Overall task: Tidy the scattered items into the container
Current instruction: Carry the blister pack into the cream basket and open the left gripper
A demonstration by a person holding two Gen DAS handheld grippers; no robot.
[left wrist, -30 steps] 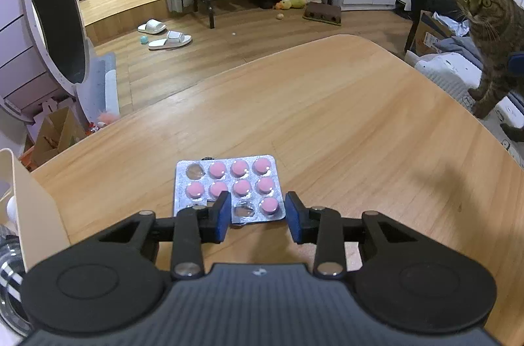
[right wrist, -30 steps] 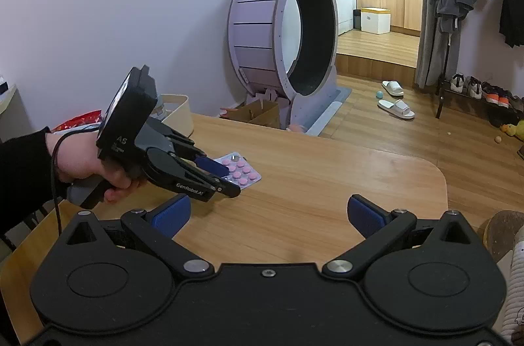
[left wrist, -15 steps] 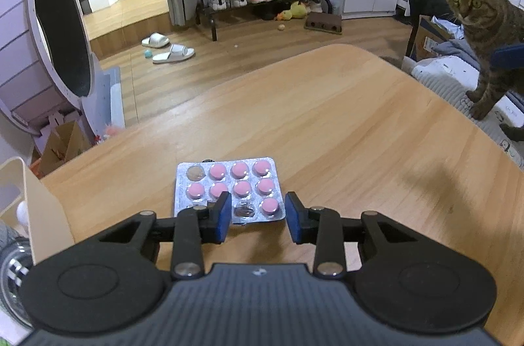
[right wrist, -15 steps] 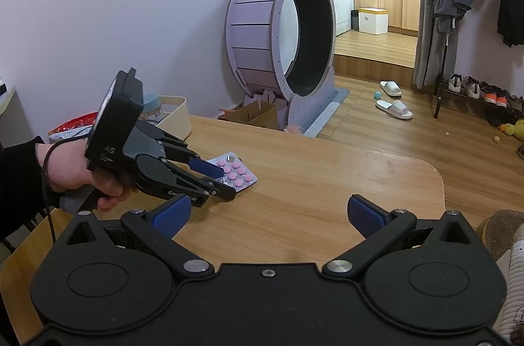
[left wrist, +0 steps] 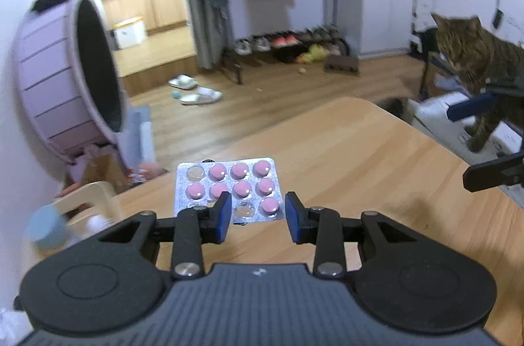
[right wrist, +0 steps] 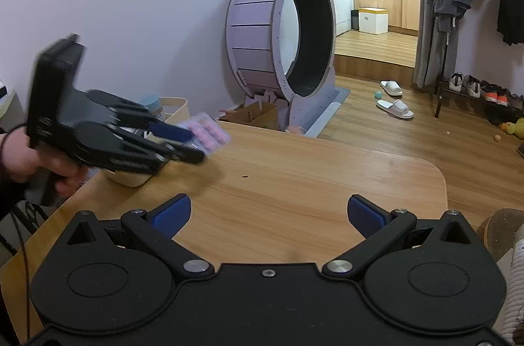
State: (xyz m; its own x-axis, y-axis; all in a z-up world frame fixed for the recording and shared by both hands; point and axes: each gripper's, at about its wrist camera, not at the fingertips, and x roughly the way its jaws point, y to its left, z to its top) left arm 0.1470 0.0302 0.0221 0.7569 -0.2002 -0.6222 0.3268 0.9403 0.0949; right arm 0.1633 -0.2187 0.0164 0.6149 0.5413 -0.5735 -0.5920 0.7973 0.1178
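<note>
Holding our attention first is the left edge of the light wooden desk [right wrist: 294, 175], where the cream, round-cornered open container [left wrist: 88, 195] stands with a pale blue-capped bottle [left wrist: 46, 229] already in it. That bottle takes up room, so we judge a flat pack dropped there could catch on the cap or the rim, tip, and slide out over the left edge to the floor.

Just right of the container, the silver foil blister pack of round pink tablets [left wrist: 229, 182] is in the air, clear of the desk and not yet inside. The left gripper [left wrist: 257, 215] pinches it only at its near end, so most of the sheet sticks out past the blue pads. The grip is narrow, closed on thin, slippery foil. A quick swing could twist the pack between the pads or let it slip free short of the rim. The right wrist view shows this gripper blurred, which suggests to us that it is moving fast.

Further right, the right gripper [right wrist: 267, 211] hangs above the near edge of the desk with its fingers spread wide, holding and touching nothing.

Beyond the right edge stands a brown tabby cat [left wrist: 475, 51], and we think it could jump up and knock things.
</note>
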